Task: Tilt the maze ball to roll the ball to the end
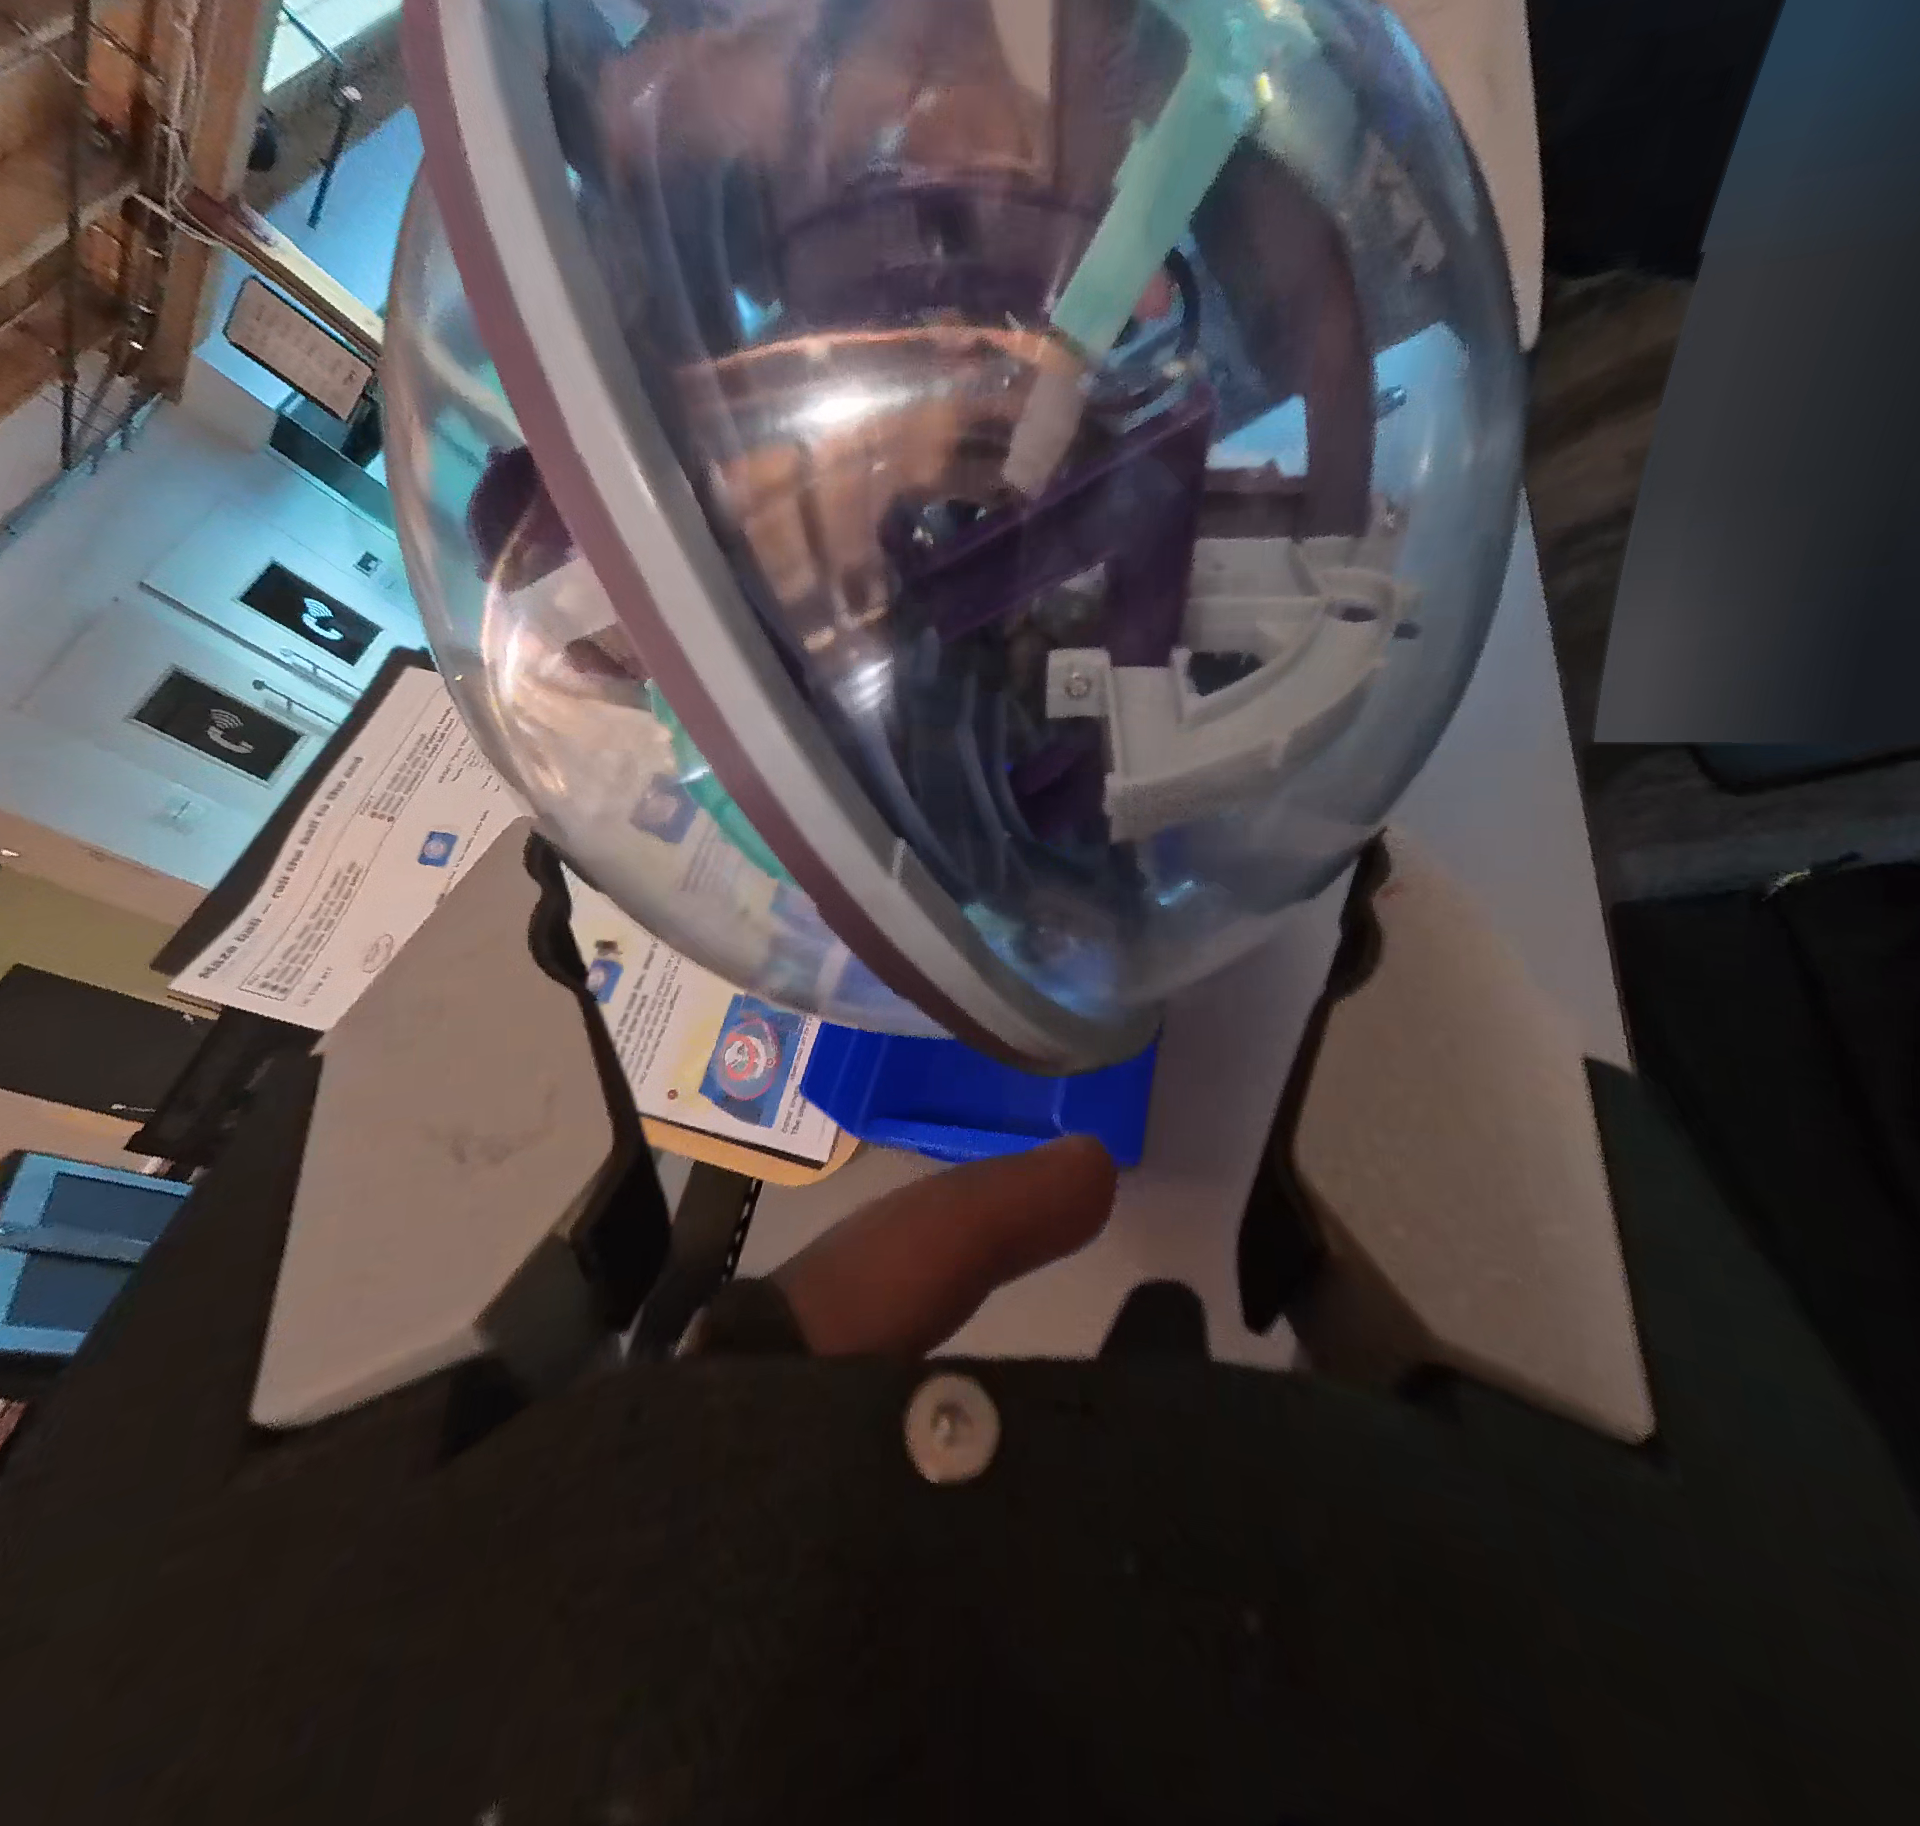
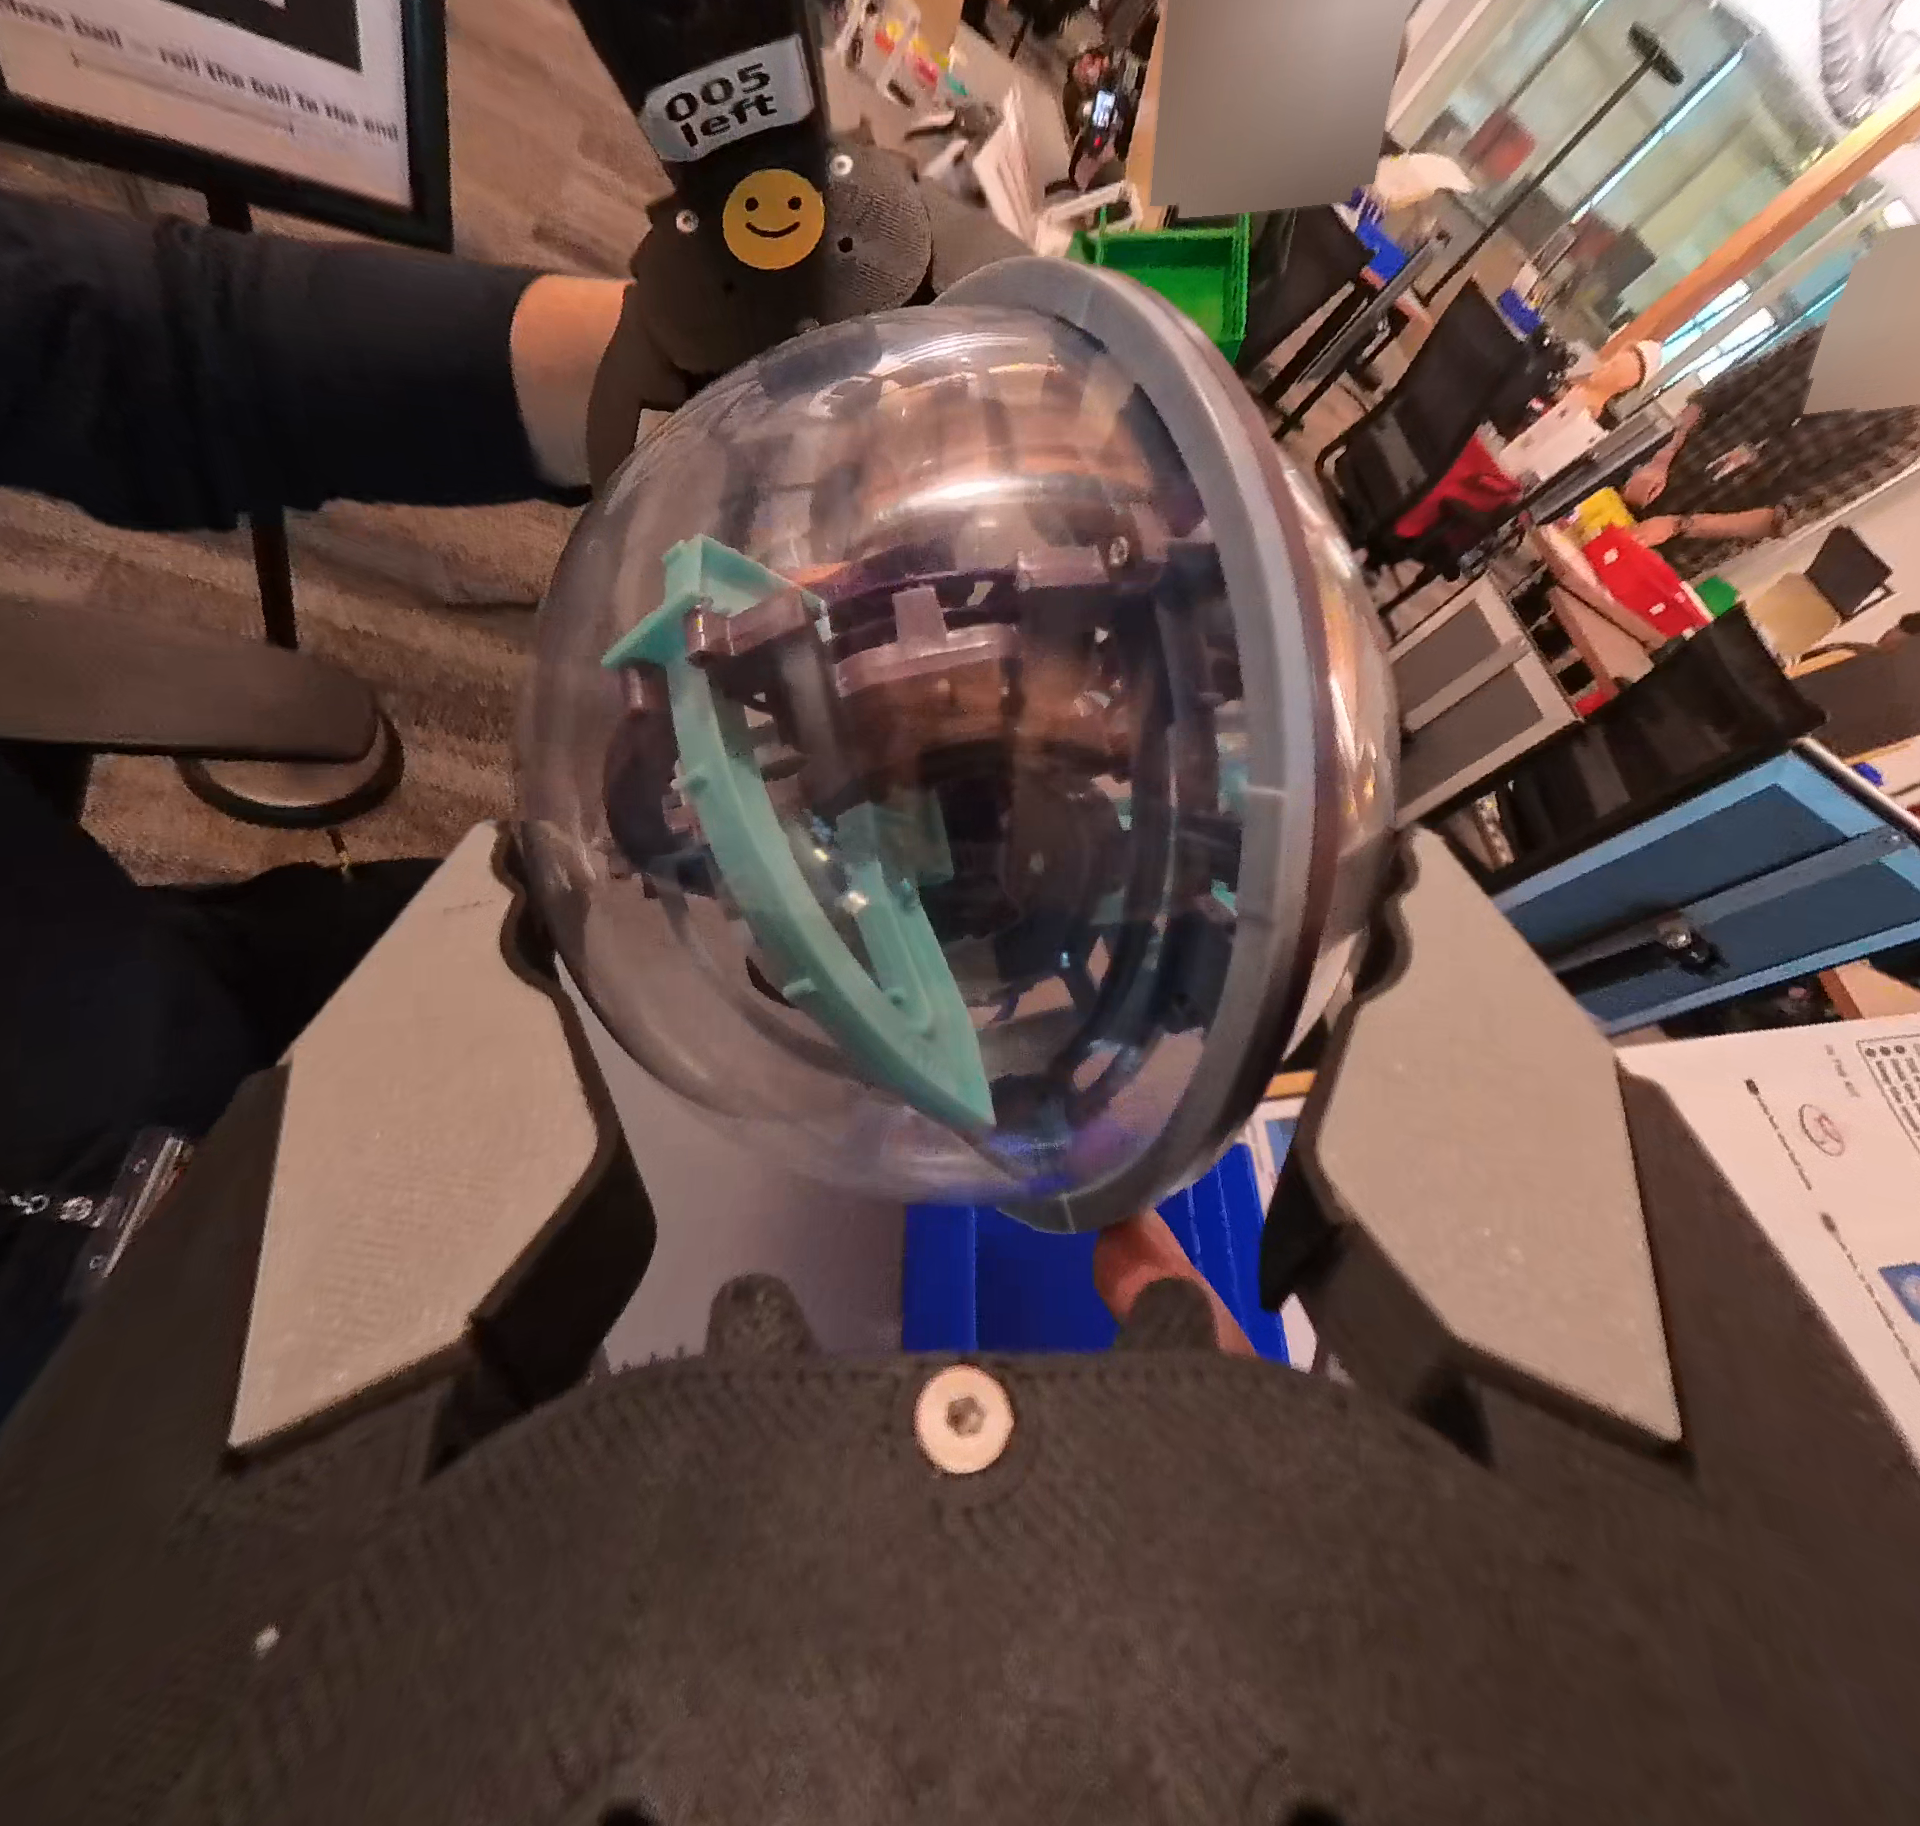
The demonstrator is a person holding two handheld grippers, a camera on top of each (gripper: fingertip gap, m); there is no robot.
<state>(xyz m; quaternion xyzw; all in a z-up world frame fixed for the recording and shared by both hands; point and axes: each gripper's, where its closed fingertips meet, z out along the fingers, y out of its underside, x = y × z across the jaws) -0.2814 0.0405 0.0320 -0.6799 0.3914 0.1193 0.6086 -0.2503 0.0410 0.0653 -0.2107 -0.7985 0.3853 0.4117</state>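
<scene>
The maze ball (image 1: 935, 446) is a clear sphere with a grey ring around it and with purple, grey and teal tracks inside. It fills the middle of both views (image 2: 935, 758) and is tilted, lifted just above its blue stand (image 1: 987, 1090). My left gripper (image 1: 951, 893) is shut on it, with the black pads (image 1: 545, 903) pressed against both sides. My right gripper (image 2: 951, 903) is shut on it in the same way, pads (image 2: 520, 903) on the shell. The left gripper's body (image 2: 769, 218) shows behind the sphere. I cannot make out the small ball inside.
The blue stand (image 2: 997, 1277) sits on a white table, with a person's fingertip (image 1: 956, 1246) next to it. A printed sheet on a clipboard (image 1: 343, 841) lies beside the stand. A framed sign (image 2: 208, 41) and a dark sleeve (image 2: 260, 363) are at the left. Blue cabinets (image 2: 1714, 893) stand at the right.
</scene>
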